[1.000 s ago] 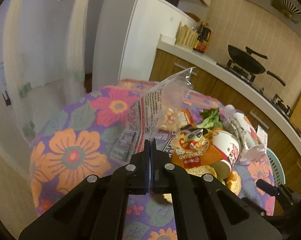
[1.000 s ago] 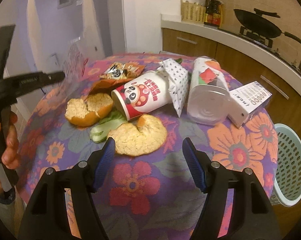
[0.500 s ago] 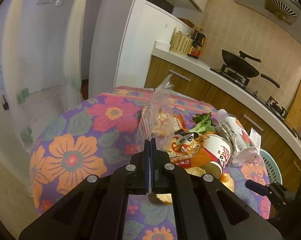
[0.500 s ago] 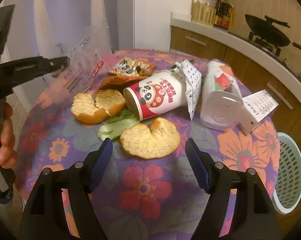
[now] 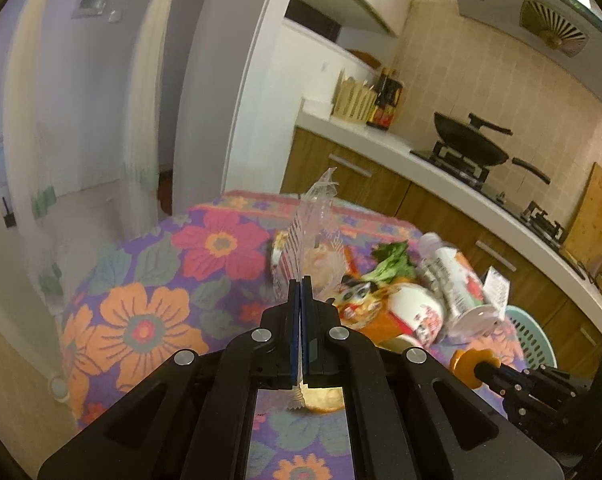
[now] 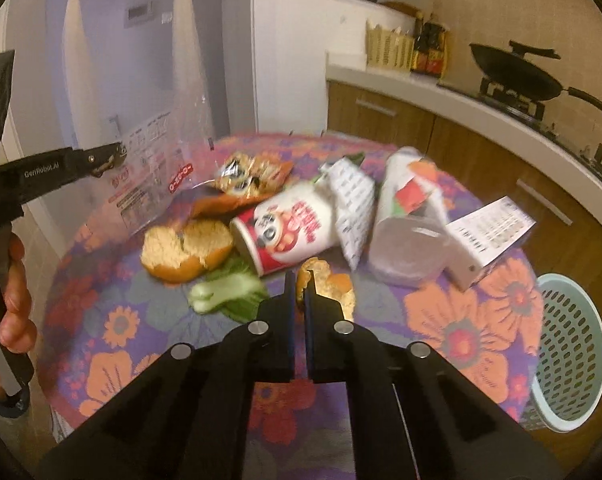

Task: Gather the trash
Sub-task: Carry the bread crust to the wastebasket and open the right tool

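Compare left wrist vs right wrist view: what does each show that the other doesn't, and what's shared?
Left wrist only: the range hood, the cutting board leaning by the stove, and the left gripper from behind, shut on the clear plastic bag.

Right wrist only: a hand on the left gripper's handle, the second orange peel, the whole bin beside the table, and the right gripper shut on the near orange peel.

Both: the floral tablecloth, red paper cup, snack wrapper, greens, wok, bag.
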A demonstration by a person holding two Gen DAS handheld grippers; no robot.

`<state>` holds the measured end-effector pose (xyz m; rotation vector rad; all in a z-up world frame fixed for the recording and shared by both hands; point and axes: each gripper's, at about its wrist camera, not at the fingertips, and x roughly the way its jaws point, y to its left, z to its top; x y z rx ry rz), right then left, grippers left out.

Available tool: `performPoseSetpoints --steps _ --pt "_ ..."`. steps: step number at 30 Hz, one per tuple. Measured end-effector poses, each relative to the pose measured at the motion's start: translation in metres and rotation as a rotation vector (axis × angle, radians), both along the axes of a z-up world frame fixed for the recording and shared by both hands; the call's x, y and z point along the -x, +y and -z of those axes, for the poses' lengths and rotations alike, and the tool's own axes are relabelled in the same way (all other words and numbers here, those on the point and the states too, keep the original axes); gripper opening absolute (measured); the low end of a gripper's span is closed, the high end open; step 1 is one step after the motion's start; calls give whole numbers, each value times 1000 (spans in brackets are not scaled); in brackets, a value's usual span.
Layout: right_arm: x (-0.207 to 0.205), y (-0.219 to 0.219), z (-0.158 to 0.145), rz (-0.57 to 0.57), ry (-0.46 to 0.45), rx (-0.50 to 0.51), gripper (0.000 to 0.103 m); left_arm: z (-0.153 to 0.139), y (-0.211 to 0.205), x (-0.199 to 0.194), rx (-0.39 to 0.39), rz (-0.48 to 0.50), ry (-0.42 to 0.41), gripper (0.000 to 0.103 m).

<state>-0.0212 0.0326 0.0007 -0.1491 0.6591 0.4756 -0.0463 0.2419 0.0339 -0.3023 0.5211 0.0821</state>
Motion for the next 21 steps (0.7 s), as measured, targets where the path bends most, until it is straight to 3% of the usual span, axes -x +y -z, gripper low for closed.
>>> performPoseSetpoints --steps 11,21 --pt "7 -61 -24 70 -80 -77 2 -46 -70 -3 -58 130 -100 0" --pt "-4 -160 -24 253 -109 -105 2 -48 -173 -44 -86 330 -103 0"
